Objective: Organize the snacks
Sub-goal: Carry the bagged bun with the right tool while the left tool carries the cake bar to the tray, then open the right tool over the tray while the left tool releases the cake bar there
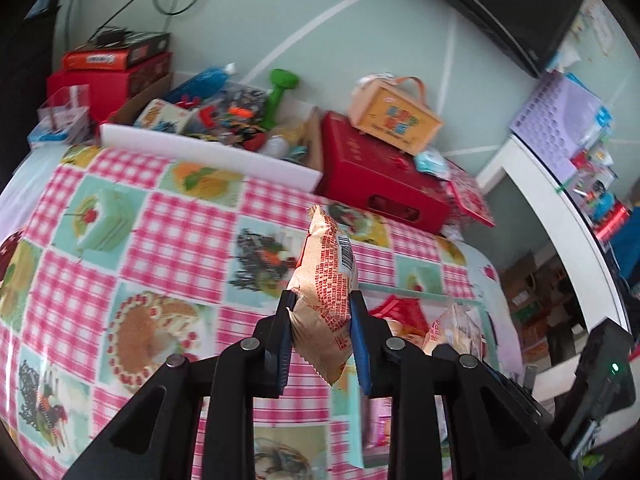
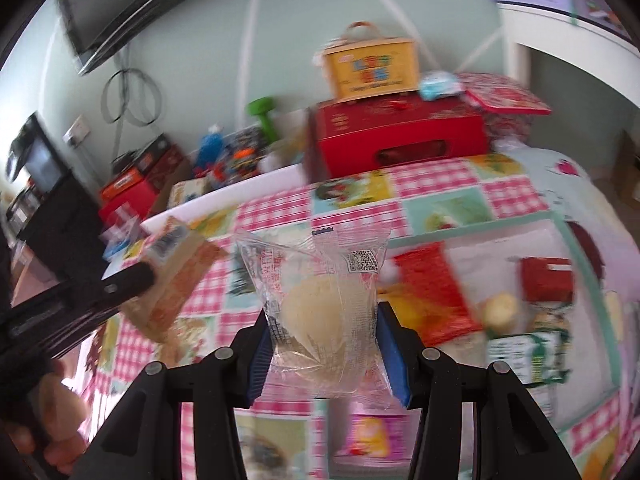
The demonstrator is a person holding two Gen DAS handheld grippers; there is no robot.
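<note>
Snacks are partly sorted, as I judge it: a tray to the right of the right gripper holds several packets, among them a red packet, a red box and a green packet, and two more are in the air, so the work seems to be in the middle.

On the checked tablecloth ahead of both tools no loose snack is seen; the far clutter is too mixed to judge.

Left gripper is closed around a tan pouch with red print and a barcode, standing upright between the blue pads, above the cloth.

Right gripper is closed on a clear bag with a pale round bun inside, its sealed top ahead of the fingers. The view is blurred.
</note>
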